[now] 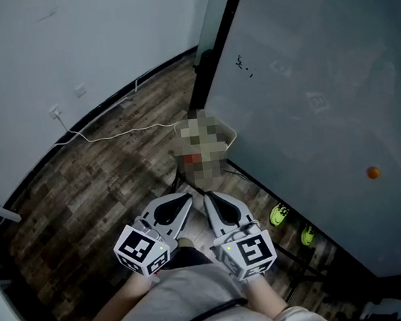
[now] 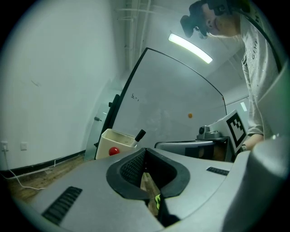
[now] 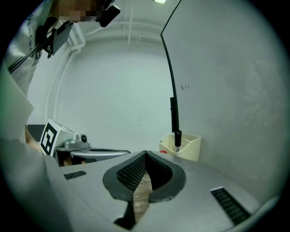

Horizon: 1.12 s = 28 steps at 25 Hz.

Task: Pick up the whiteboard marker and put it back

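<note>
A black-capped whiteboard marker (image 2: 139, 135) (image 3: 177, 138) stands upright in a cream holder (image 2: 115, 142) (image 3: 182, 147) fixed at the lower edge of the whiteboard (image 1: 322, 92). A red round thing (image 2: 113, 151) lies in the same holder. In the head view a mosaic patch covers most of the holder. My left gripper (image 1: 187, 196) (image 2: 145, 149) and right gripper (image 1: 208, 195) (image 3: 145, 153) are held side by side close to the body, short of the holder. Both point toward it, with their jaws shut on nothing.
The whiteboard stands on a black frame (image 1: 216, 43) over a dark wood floor (image 1: 102, 182). An orange magnet (image 1: 372, 172) sticks to the board. A white cable (image 1: 111, 136) runs along the floor from a wall socket (image 1: 55, 111). Green-soled shoes (image 1: 278, 214) show below the board.
</note>
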Each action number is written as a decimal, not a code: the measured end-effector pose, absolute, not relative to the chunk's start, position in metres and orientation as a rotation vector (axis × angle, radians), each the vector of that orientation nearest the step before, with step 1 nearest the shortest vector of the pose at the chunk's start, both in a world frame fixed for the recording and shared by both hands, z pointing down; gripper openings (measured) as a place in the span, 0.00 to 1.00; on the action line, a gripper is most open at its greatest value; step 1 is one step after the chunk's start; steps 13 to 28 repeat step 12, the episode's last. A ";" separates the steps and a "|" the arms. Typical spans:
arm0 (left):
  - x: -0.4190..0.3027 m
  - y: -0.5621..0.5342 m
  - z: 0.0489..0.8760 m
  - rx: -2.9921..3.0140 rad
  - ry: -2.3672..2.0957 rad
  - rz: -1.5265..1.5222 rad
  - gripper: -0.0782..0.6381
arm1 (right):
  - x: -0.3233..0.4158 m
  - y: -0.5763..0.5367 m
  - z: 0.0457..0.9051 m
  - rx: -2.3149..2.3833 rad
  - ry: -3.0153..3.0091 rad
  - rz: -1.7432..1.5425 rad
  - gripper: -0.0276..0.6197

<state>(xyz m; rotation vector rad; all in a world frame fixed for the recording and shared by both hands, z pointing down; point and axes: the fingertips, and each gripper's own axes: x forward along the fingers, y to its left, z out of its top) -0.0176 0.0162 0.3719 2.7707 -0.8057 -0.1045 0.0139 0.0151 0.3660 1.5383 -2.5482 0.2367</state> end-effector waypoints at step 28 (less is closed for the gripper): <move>-0.050 0.060 0.358 2.766 -0.812 -0.128 0.13 | -0.012 0.056 0.355 1.551 -2.550 0.204 0.07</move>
